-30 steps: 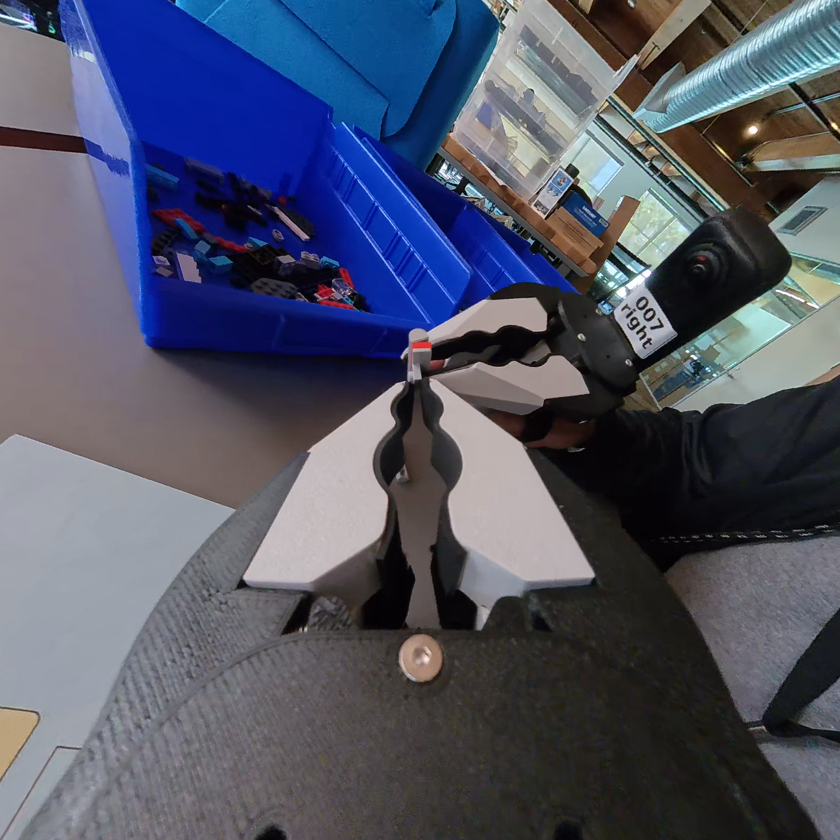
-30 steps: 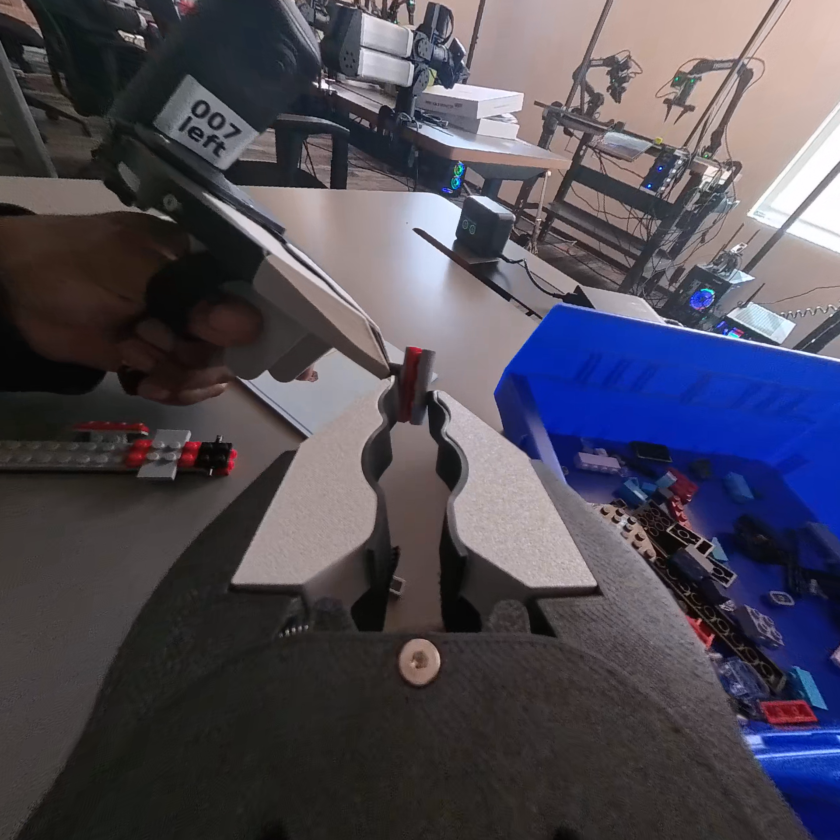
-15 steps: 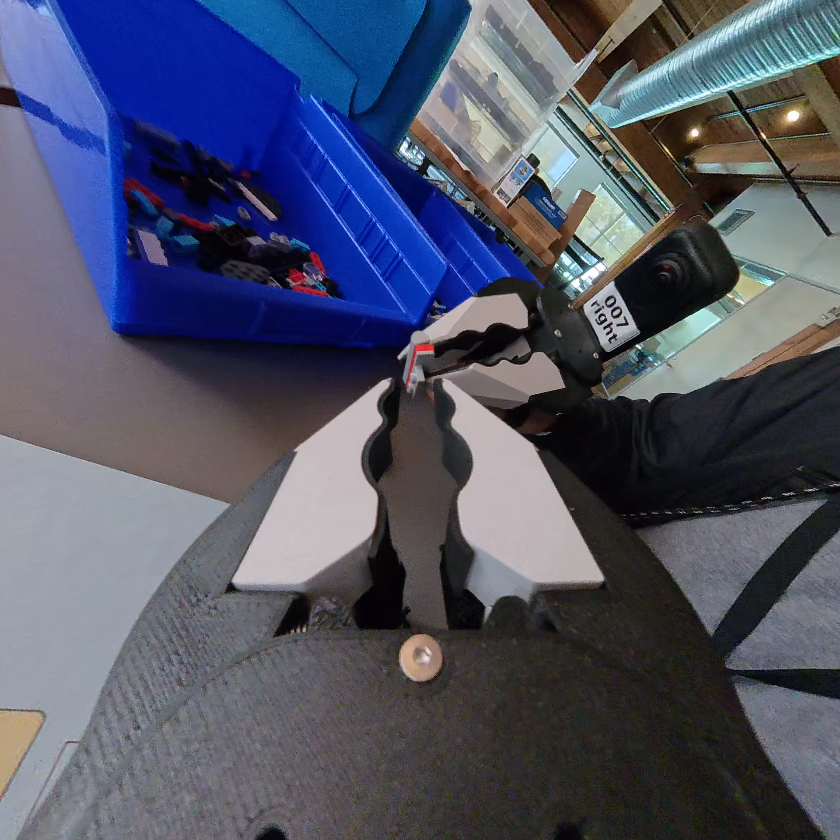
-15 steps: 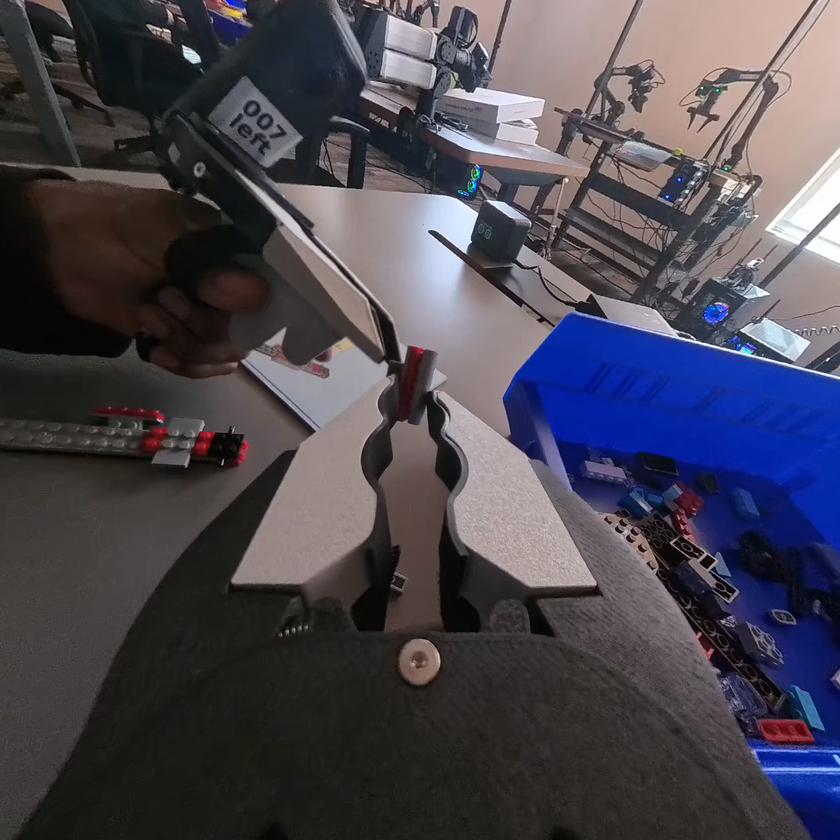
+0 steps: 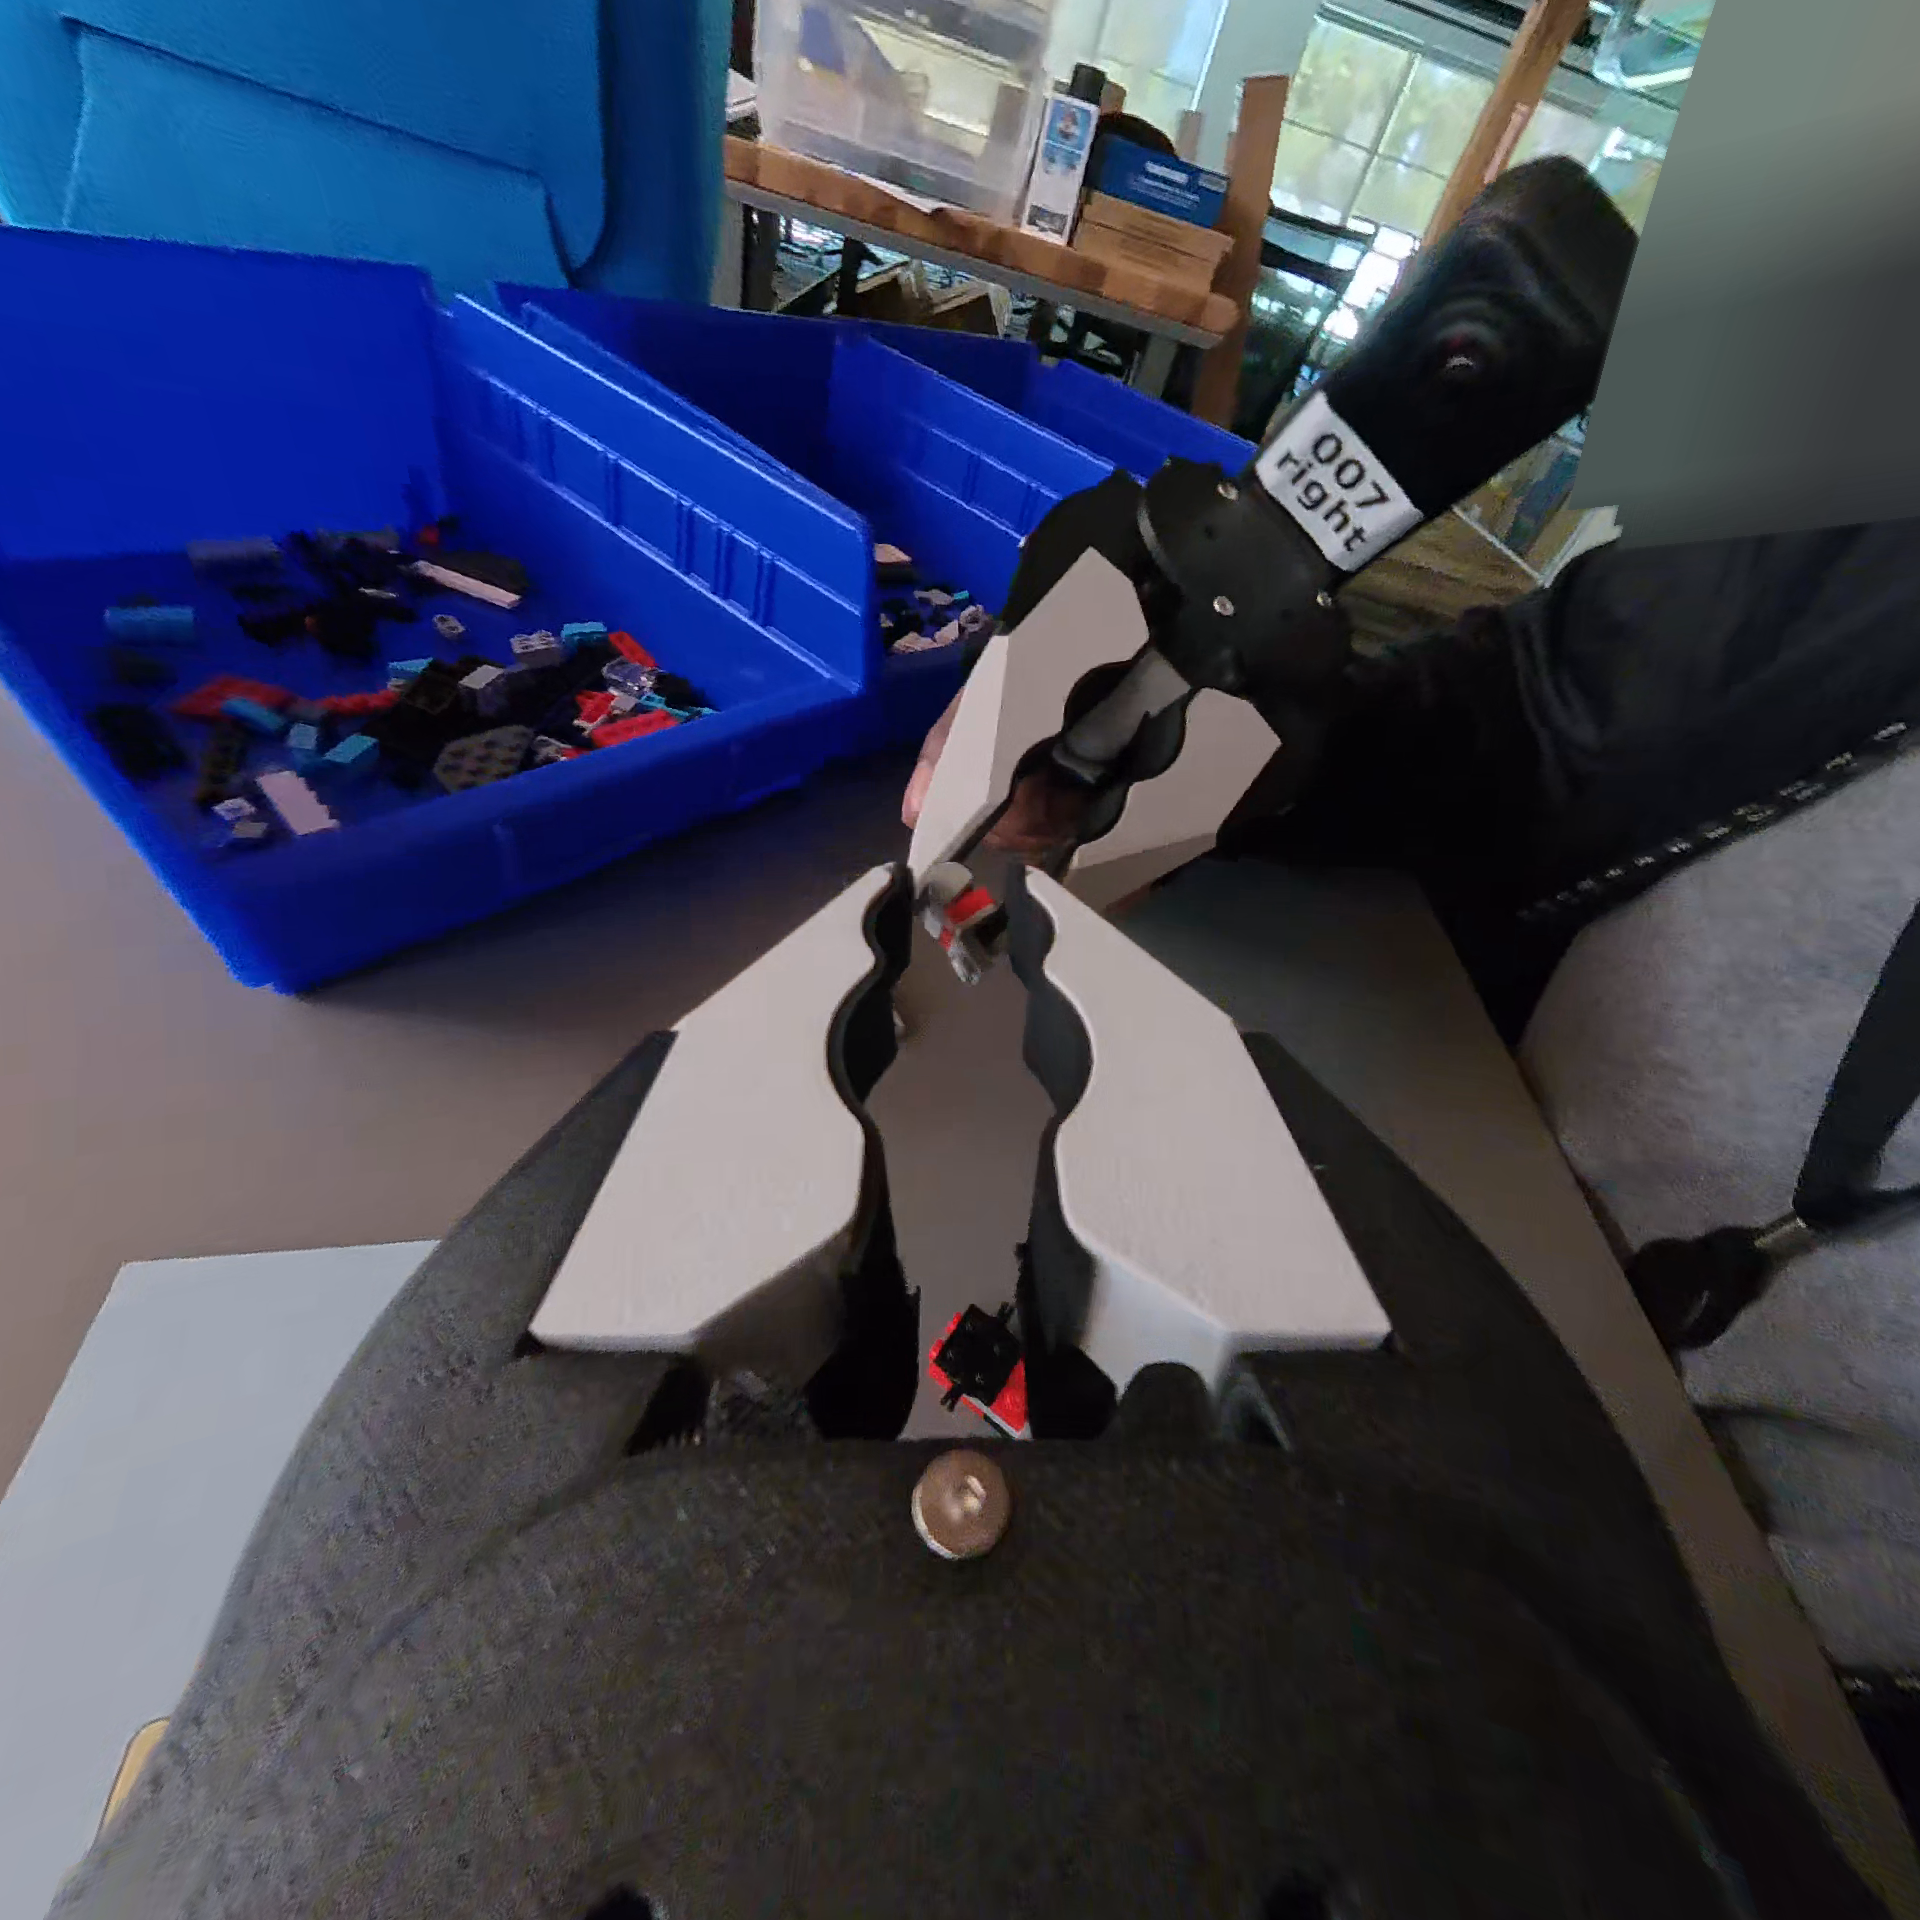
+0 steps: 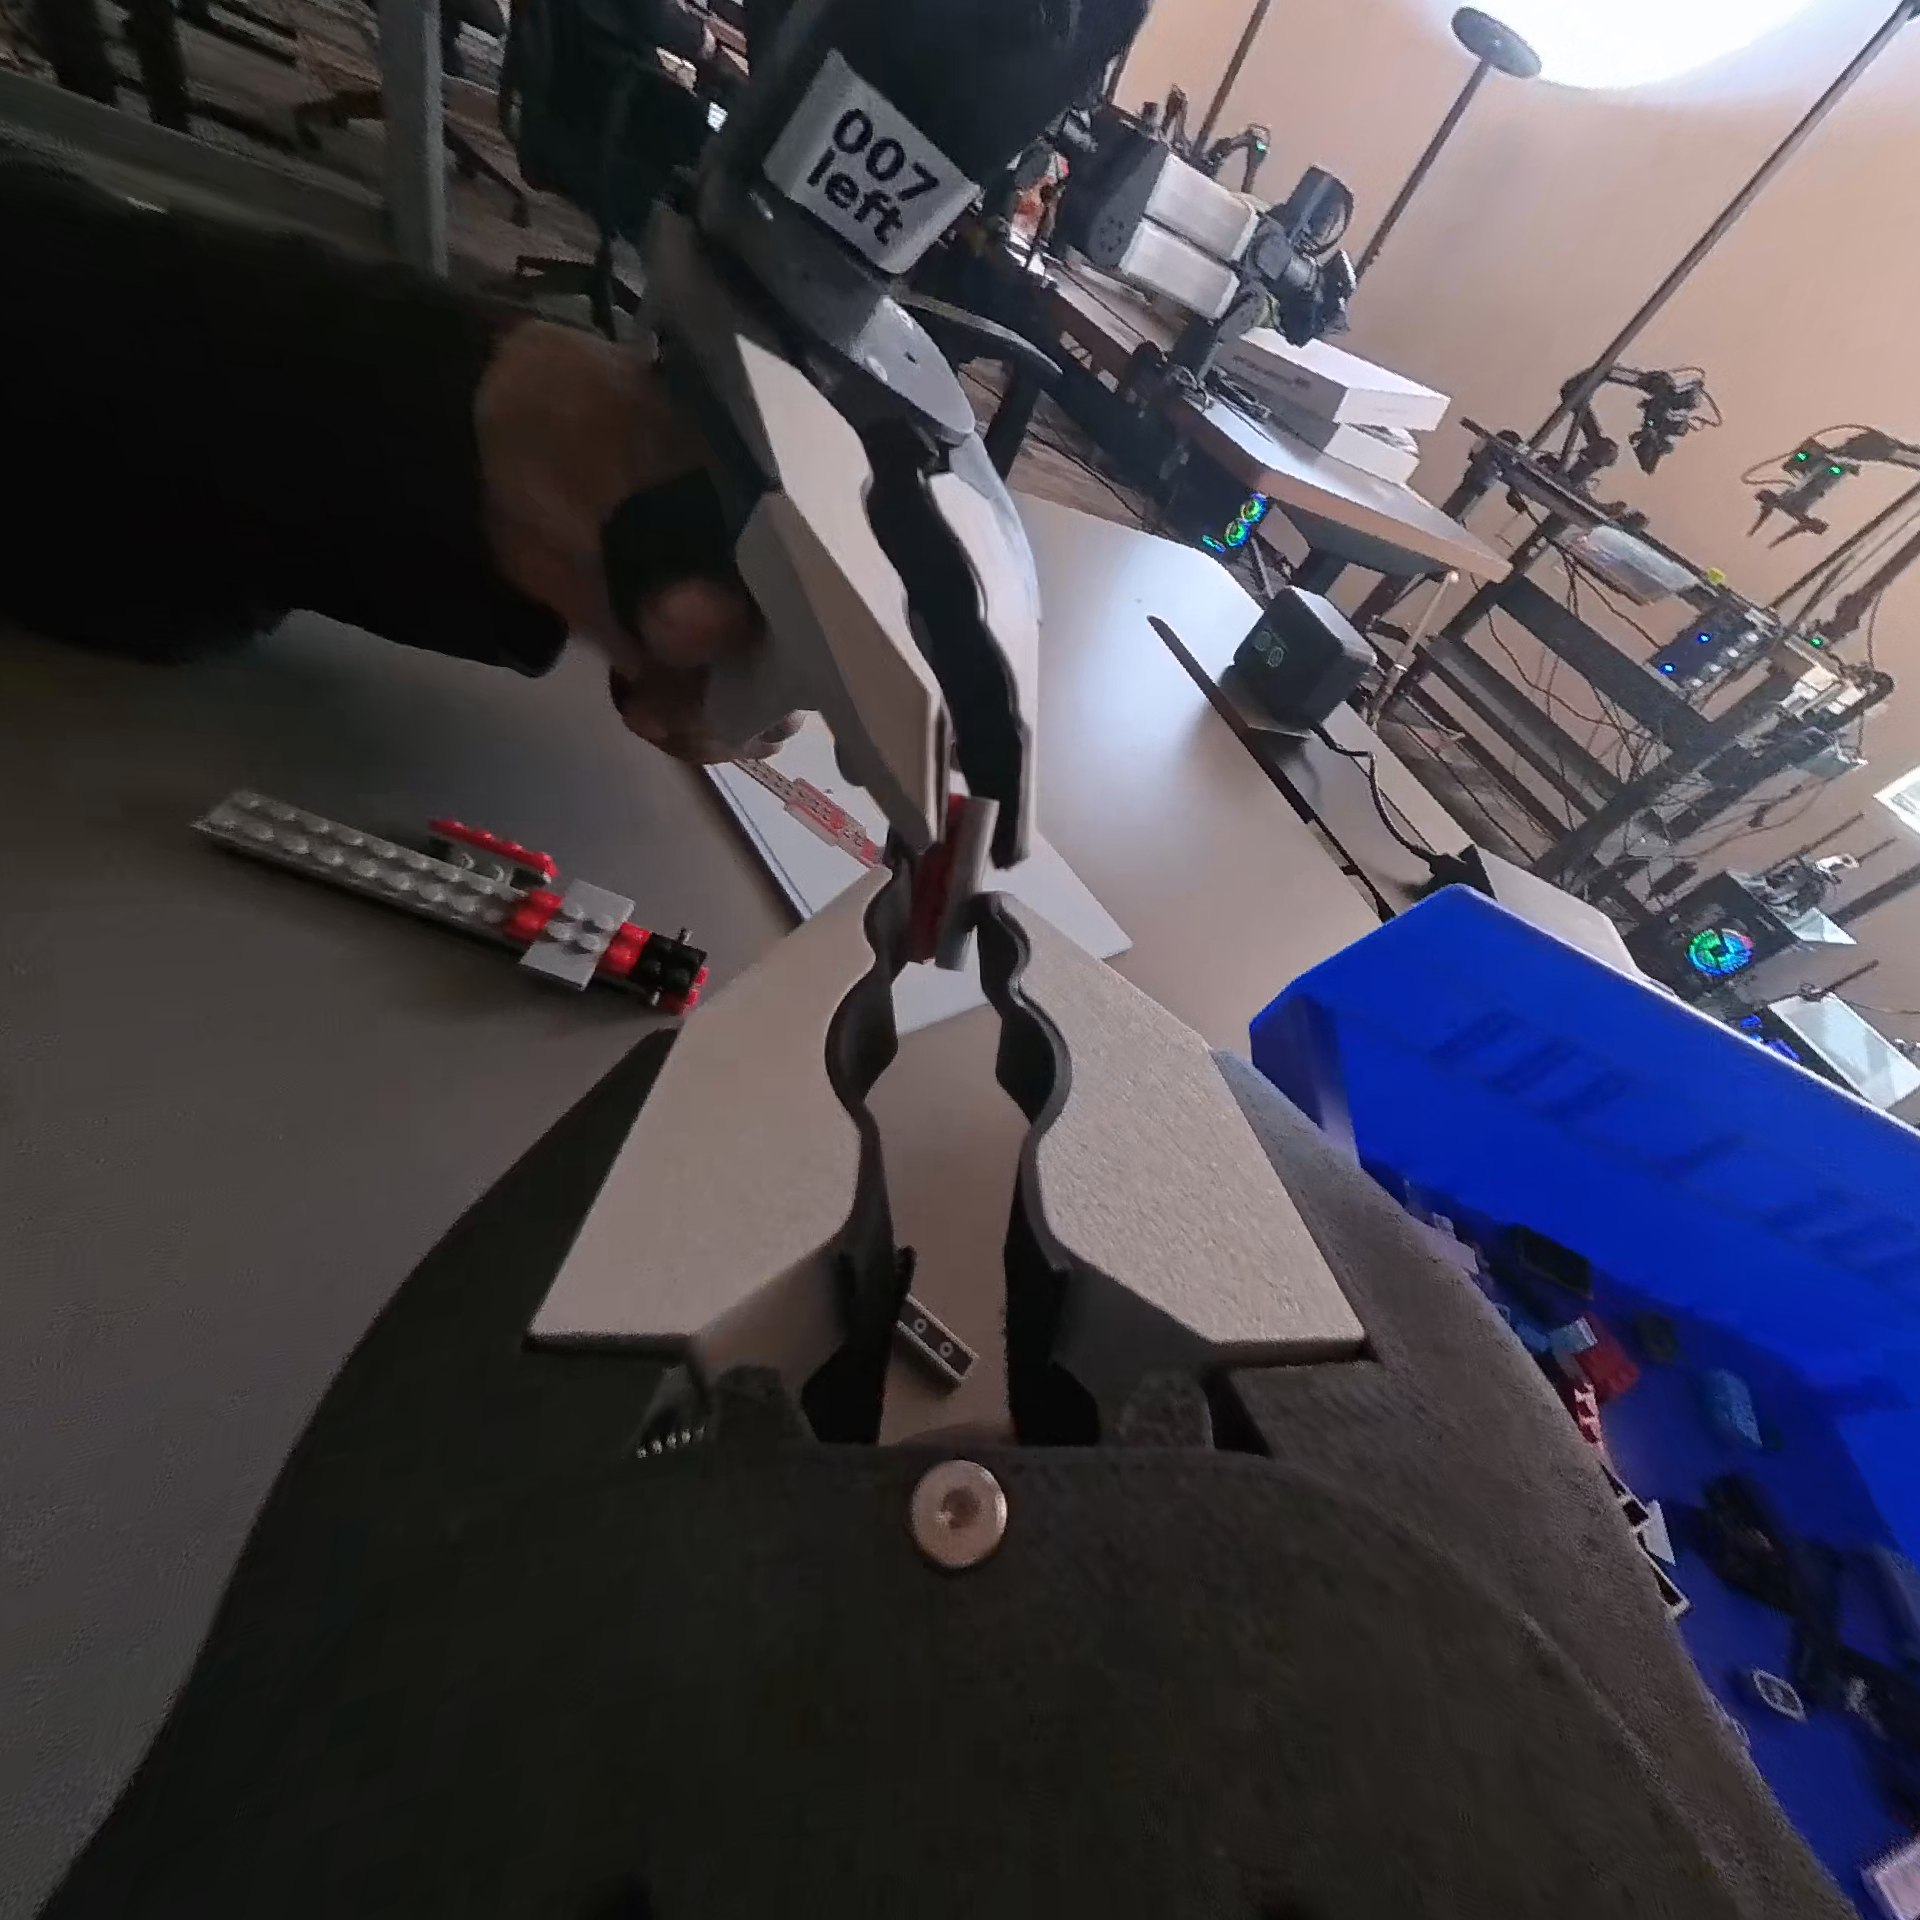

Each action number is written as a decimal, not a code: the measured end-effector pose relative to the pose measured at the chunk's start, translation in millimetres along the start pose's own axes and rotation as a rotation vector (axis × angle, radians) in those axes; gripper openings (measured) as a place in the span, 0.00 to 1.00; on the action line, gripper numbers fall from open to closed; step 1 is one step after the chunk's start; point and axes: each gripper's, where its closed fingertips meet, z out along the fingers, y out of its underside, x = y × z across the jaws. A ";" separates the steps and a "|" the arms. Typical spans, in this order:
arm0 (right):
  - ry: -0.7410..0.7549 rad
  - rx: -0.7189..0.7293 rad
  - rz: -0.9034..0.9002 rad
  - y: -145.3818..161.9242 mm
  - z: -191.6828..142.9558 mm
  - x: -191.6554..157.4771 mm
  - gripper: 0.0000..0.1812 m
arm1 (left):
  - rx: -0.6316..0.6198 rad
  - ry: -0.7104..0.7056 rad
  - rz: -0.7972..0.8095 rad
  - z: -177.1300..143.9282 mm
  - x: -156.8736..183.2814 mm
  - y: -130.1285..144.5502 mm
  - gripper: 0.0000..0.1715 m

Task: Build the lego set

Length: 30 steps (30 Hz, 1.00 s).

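We are holding a small red-and-grey stack of lego plates [image 6: 943, 891] in mid-air above the dark grey tabletop [image 5: 312, 1091], pinched at the very tips of the right gripper [image 6: 938, 914], whose fingers are pressing in on it from both sides. The left gripper [image 5: 951, 914] is coming at the same piece from the opposite side; its fingers are standing spread, bracketing the stack without clearly clamping it, which we read as a hand-over or a re-grip for a better hold. Lifting the piece off the table is giving both tools room around it. On the table to the left, well apart, the long grey studded plate with red and black bricks [image 6: 457, 894] is lying flat, probably awaiting this piece. A white instruction sheet [image 6: 914, 883] is lying beyond it, and the blue plastic bin of loose bricks [image 5: 436, 665] is sitting near.
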 end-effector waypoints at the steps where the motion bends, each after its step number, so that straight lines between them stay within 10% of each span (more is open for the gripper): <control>1: -0.006 0.005 0.002 -1.0 -0.6 -0.8 0.08 | -0.005 0.002 0.012 0.6 0.9 0.9 0.07; 30: -0.046 0.119 0.279 -9.6 -6.9 12.7 0.12 | 0.247 0.131 -0.303 -3.7 -8.0 -20.0 0.06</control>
